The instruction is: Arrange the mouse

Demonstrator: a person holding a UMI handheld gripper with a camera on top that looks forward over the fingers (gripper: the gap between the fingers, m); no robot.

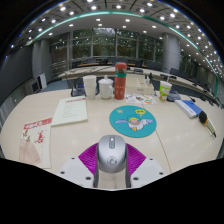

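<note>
A grey computer mouse (111, 153) sits between my two fingers, its sides against the magenta pads (89, 158), and it is held just above the light wooden table (80, 135). My gripper (111, 160) is shut on the mouse. A round teal mouse mat (133, 122) with a cartoon print lies on the table just beyond the fingers, slightly to the right.
A red-and-white leaflet (35, 140) lies to the left and a pale booklet (70, 110) beyond it. Farther back stand white cups (105, 88), a tall orange-red container (120, 81), a yellow cup (165, 91) and a white box (187, 107).
</note>
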